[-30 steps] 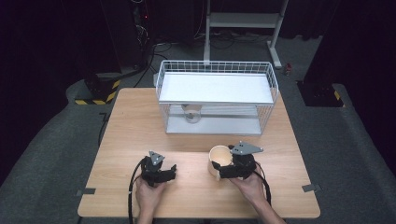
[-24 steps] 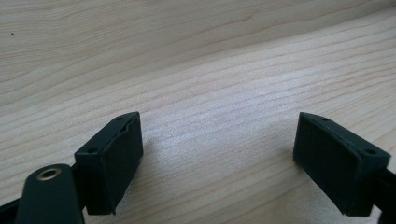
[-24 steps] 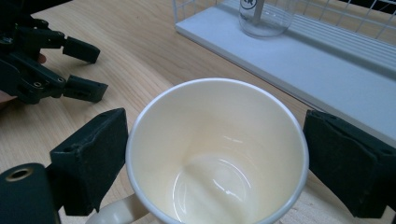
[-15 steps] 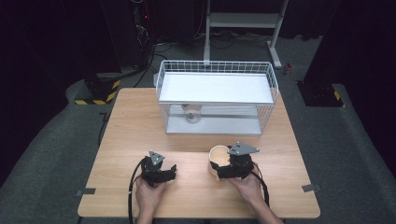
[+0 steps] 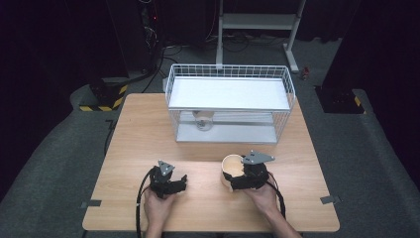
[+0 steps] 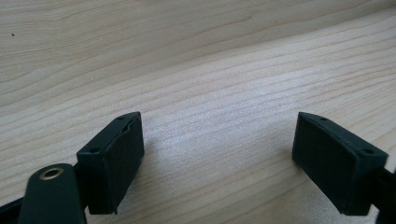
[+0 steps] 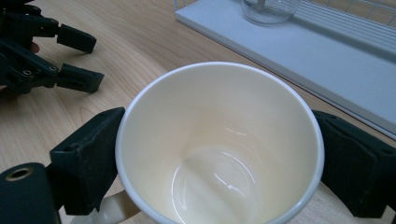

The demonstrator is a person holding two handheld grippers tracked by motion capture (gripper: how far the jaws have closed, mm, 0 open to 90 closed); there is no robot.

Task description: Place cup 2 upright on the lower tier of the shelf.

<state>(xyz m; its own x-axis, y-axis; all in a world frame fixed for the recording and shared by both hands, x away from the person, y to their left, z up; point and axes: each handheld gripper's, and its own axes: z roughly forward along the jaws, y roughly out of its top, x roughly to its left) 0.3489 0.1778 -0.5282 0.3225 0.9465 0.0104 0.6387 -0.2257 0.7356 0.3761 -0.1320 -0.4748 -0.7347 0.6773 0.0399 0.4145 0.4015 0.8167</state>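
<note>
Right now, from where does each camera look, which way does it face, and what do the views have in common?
High view: sits above the person's side, faces forward and down on the table and wire rack; both hands with left gripper and right gripper show.
Left gripper view: rides the left gripper, faces bare tabletop; its open jaws show.
Right gripper view: rides the right gripper, faces the rack; its jaws flank the cup.
Shared: the cup shows in the high and right gripper views.

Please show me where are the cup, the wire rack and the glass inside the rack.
cup [image 7: 219, 154]: right gripper view, inner wall.
rack [image 5: 228, 71]: high view, back top rim.
glass [image 5: 203, 120]: high view, its side, on the lower shelf.
</note>
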